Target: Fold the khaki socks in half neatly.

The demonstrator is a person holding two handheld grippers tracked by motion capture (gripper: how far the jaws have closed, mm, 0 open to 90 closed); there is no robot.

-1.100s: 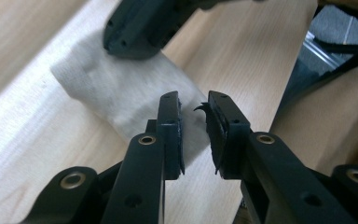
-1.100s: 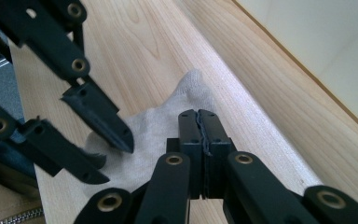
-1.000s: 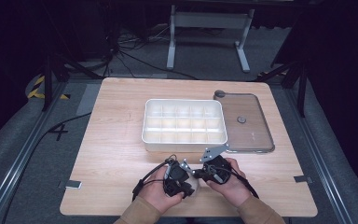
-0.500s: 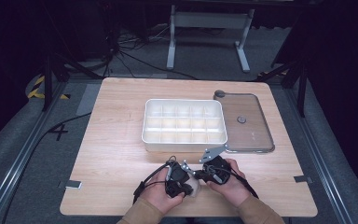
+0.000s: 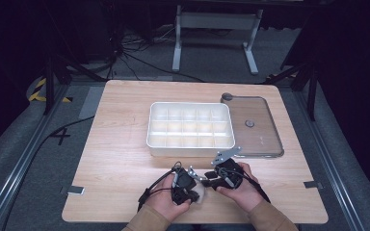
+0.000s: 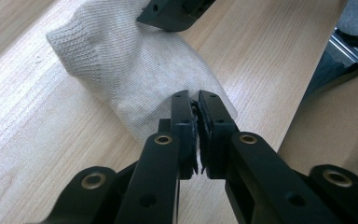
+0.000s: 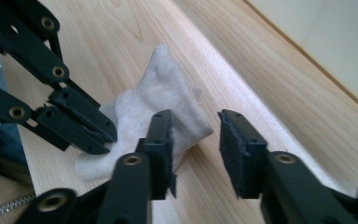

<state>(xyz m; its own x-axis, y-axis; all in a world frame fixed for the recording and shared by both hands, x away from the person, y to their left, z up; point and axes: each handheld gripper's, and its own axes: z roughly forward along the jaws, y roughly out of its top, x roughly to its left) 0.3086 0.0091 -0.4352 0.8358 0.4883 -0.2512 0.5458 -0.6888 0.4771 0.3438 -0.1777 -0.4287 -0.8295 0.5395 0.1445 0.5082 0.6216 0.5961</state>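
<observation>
At the lower centre of the high view, my left gripper [image 6: 195,122] clamps the white sock's [image 6: 135,70] edge to anchor it on the table [image 5: 125,159], while my right gripper [image 7: 193,140], jaws just opened, stands apart beside it.

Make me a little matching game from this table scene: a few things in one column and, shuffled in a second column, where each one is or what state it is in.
Things:
1. white sock
2. left gripper
3. right gripper
4. white compartment tray
5. clear lid

States or places:
A. jaws apart, nothing pressed between them
B. lying flat on the table, right of the tray
C. jaws pinched on the sock's edge
D. lying on the wood near the table's front edge
E. in the middle of the table, open on top

Pairs: 1-D, 2-C, 3-A, 4-E, 5-B
</observation>
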